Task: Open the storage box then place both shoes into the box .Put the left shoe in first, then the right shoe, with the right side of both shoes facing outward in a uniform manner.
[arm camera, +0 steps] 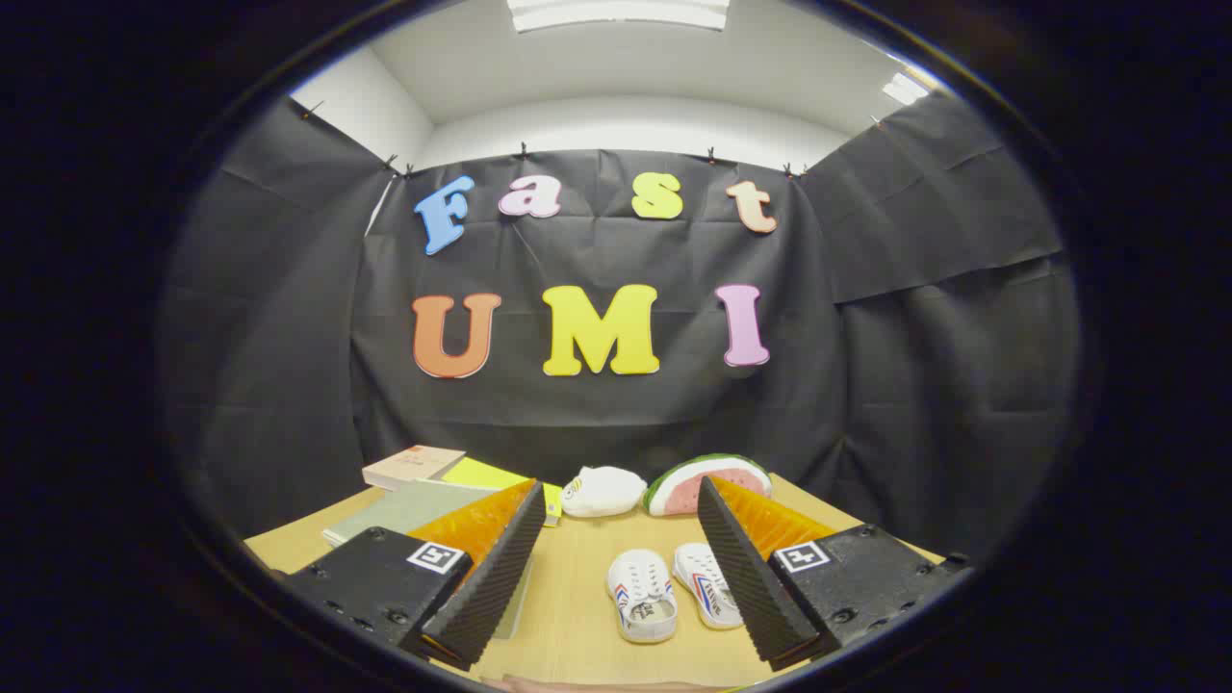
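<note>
- The gripper (621, 568) is held low over the wooden surface (568, 626), and its jaws are spread wide with nothing gripped between them.
- Between the two fingers, just ahead of them, a pair of small white shoes with red and blue side stripes is seen lying side by side on the surface, toes pointing toward the gripper.
- One shoe (642, 595) lies nearer the middle of the gap; the other shoe (703, 579) lies just beside it, partly hidden behind the right-hand finger. Which is the left shoe and which the right cannot be told with confidence from here.
- Neither shoe is touched by the fingers.
- Beyond the left-hand finger a flat grey-green object (409, 508) is laid on the surface, with a yellow sheet or folder (481, 474) and a pale book (412, 466) behind it. Whether any of these is the storage box cannot be told, as no clear box with a lid is made out.
- Further back, near the black cloth wall, a white plush toy (603, 491) and a watermelon-slice plush (698, 481) are placed just beside each other.
- The task is judged to be at its very start: no box is seen opened, and both shoes are outside any container.
- The next move is judged to call for the storage box being located and opened before either shoe is picked up.
</note>
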A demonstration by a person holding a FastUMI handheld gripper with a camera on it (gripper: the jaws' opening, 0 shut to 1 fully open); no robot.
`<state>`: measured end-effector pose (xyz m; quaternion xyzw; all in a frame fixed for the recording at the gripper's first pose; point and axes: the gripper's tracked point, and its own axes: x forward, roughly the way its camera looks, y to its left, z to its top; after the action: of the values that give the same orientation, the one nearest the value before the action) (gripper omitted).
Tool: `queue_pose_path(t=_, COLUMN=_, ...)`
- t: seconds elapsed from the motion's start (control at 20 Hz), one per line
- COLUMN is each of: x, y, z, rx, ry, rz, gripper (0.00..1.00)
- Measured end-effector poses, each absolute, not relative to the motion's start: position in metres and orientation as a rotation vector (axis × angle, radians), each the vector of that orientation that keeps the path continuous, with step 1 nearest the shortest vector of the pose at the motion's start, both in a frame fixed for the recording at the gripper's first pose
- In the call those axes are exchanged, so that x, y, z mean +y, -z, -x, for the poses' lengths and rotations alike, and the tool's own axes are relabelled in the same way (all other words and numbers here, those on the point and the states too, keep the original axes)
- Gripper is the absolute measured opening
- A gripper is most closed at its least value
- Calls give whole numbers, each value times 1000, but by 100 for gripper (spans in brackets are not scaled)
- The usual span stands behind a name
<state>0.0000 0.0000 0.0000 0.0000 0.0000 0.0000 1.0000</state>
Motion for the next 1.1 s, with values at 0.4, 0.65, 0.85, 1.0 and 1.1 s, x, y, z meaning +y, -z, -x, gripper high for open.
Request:
queue_pose_path(t=0.4, x=10, y=1, z=7, rx=-4, ry=-28, rz=32, gripper=100)
queue_pose_path(t=0.65, x=-2, y=-7, z=10, rx=-44, ry=-5, rz=41, gripper=100)
queue_pose_path(t=0.85, x=0, y=-12, z=14, rx=-57, ry=-24, rz=45, gripper=100)
queue_pose_path(t=1.0, x=5, y=-7, z=9, rx=-36, ry=-68, rz=39, gripper=100)
queue_pose_path(t=1.1, x=2, y=3, z=0, rx=23, ry=-69, rz=51, gripper=100)
